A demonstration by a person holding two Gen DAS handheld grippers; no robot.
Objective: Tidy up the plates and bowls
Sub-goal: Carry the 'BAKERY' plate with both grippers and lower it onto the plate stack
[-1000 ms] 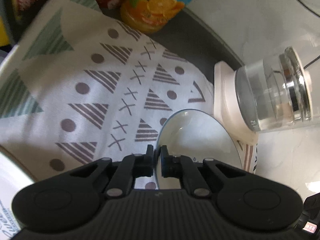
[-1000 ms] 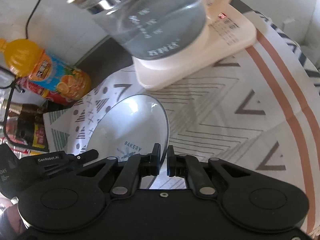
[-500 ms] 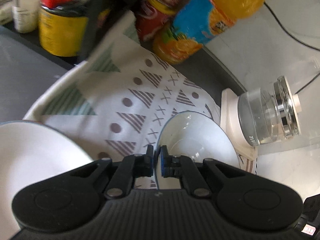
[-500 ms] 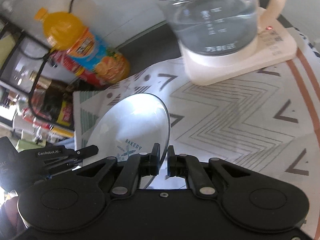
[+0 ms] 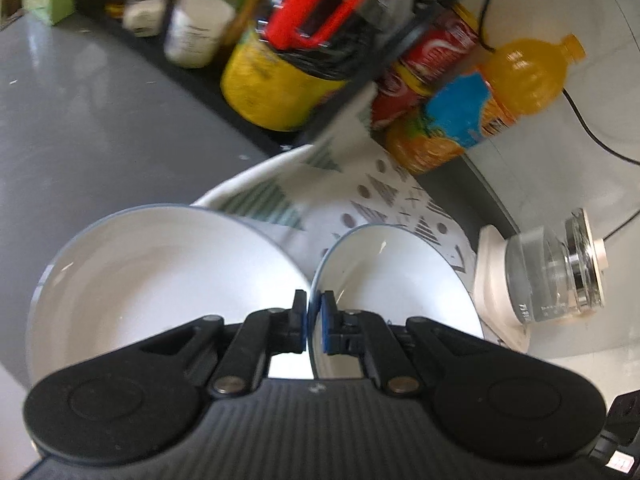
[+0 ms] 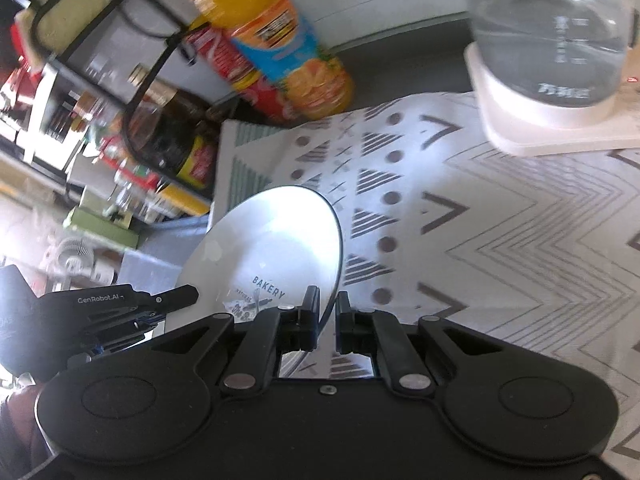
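A white plate (image 5: 400, 280) with a thin blue rim and a "BAKERY" print is held tilted above the patterned cloth (image 5: 384, 200). My left gripper (image 5: 314, 304) is shut on its rim. In the right wrist view the same plate (image 6: 272, 240) has its opposite rim between the pads of my right gripper (image 6: 327, 300), which is shut on it; the left gripper (image 6: 188, 296) shows at the plate's far left edge. A larger white dish (image 5: 152, 280) with a grey-blue rim lies just left of the held plate, its edge close beside it.
An orange juice bottle (image 5: 500, 96) and a red can (image 5: 424, 68) stand at the cloth's far edge. A glass kettle on a cream base (image 5: 552, 276) is at the right. A wire rack with jars and bottles (image 6: 160, 128) lines the left.
Both grippers carried the plate leftward and a little up, away from the kettle. The larger white dish came into the left wrist view and now sits beside the plate.
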